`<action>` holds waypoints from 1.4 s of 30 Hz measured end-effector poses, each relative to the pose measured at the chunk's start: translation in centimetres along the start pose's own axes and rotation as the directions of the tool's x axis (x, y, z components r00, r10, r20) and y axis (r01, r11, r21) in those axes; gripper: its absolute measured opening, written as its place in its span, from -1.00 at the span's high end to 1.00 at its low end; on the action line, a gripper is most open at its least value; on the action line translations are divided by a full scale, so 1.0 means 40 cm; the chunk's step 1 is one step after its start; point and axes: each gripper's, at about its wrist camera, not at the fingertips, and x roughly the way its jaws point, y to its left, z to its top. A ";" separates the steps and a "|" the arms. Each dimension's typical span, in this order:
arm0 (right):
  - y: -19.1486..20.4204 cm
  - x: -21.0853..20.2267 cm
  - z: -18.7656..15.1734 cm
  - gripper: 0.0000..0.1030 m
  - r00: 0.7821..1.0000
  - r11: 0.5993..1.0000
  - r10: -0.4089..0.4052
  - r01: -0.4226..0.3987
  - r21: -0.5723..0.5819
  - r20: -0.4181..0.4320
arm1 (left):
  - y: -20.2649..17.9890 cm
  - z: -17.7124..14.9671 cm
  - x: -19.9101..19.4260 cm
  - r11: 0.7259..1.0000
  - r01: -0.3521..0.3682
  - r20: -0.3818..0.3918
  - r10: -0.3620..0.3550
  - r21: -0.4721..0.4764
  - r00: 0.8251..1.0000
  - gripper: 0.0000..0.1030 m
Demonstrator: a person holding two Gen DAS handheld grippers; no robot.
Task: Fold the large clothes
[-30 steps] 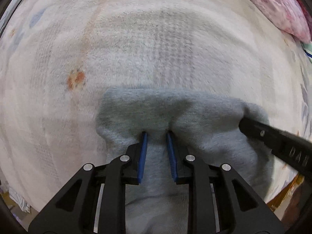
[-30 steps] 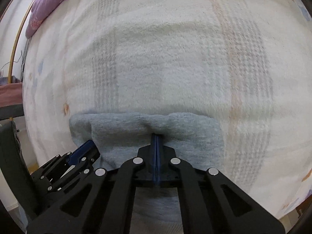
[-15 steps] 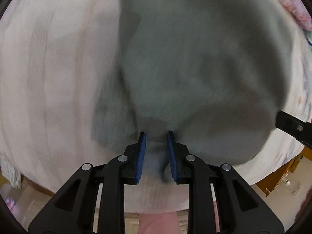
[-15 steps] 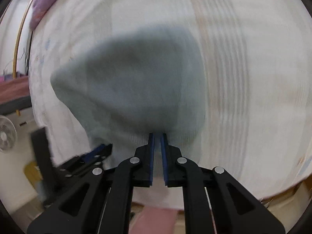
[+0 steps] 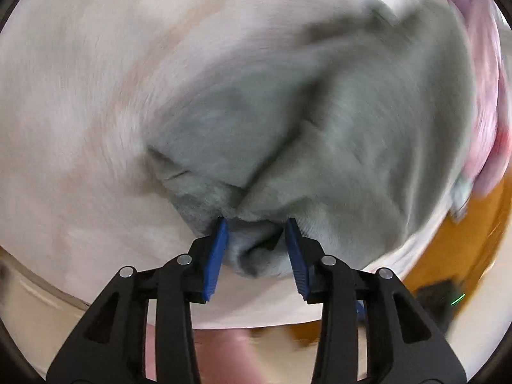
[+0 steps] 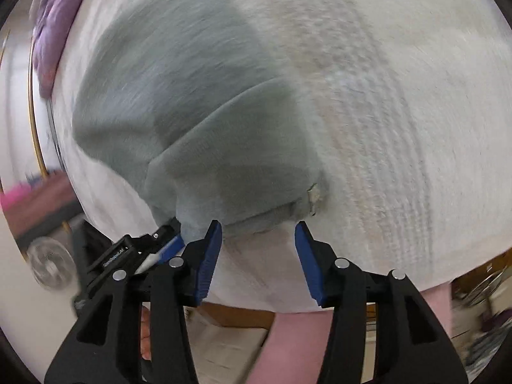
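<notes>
Grey fleece garment (image 6: 192, 105) lies folded on a pale, nubby woven blanket (image 6: 400, 112) w/ faint check bands; both views motion-blurred. Garment surface soft, matte, brushed; doubled layers form a rounded flap w/ a ribbed hem along the near edge, and a small pale tag (image 6: 314, 196) shows at its right corner.

Left gripper (image 5: 256, 240): black plastic arms, blue ribbed pads. Jaws have just been opening; a rumpled fold of the garment (image 5: 336, 147) sits between the pads, bunched into a deep V-crease ahead of the tips, but the cloth looks slack, not pinched.

Right gripper (image 6: 258, 240): same build, jaws have just been opening and stand wide; only bare blanket between the pads, garment hem just ahead of the tips. Left gripper's tip (image 6: 166, 240) shows at lower left of the right view, at the hem's corner.

Pink-purple quilt (image 5: 486, 102) bunched at the blanket's far edge.
</notes>
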 end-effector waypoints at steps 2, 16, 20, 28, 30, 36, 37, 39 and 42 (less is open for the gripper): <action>-0.037 -0.012 0.004 0.11 0.997 0.994 0.076 -0.076 0.079 0.014 | 0.041 0.013 0.005 0.991 0.078 -0.005 -0.079 -0.110 0.997 0.26; -0.153 -0.042 0.014 0.29 0.949 0.896 0.309 -0.310 0.318 0.055 | 0.165 0.017 -0.023 0.905 0.245 -0.028 -0.272 -0.346 0.962 0.22; -0.163 -0.046 0.012 0.42 0.929 0.868 0.345 -0.371 0.331 0.134 | 0.196 0.007 -0.022 0.897 0.275 0.043 -0.278 -0.347 0.960 0.80; -0.159 -0.080 -0.024 0.93 0.954 0.924 0.270 -0.294 0.245 0.126 | 0.132 -0.001 -0.251 0.999 -0.038 0.175 0.032 0.028 0.984 0.89; -0.151 -0.081 -0.033 0.94 0.967 0.943 0.237 -0.252 0.218 0.093 | 0.116 -0.015 -0.281 0.987 -0.111 0.196 0.086 0.120 0.977 0.89; -0.135 -0.041 -0.038 0.93 0.989 0.981 0.116 -0.128 0.145 0.088 | 0.073 -0.028 -0.202 0.819 -0.424 0.272 0.338 0.386 0.901 0.90; -0.129 -0.031 -0.032 0.93 0.992 0.988 0.086 -0.097 0.121 0.091 | 0.082 -0.016 -0.177 0.796 -0.454 0.277 0.367 0.401 0.888 0.90; -0.119 -0.017 -0.026 0.94 0.994 0.996 0.038 -0.046 0.081 0.101 | 0.081 0.003 -0.141 0.766 -0.491 0.293 0.398 0.415 0.869 0.89; -0.111 -0.016 -0.029 0.88 0.993 0.999 0.017 -0.022 0.036 0.117 | 0.018 0.009 -0.085 0.674 -0.574 0.359 0.449 0.465 0.818 0.81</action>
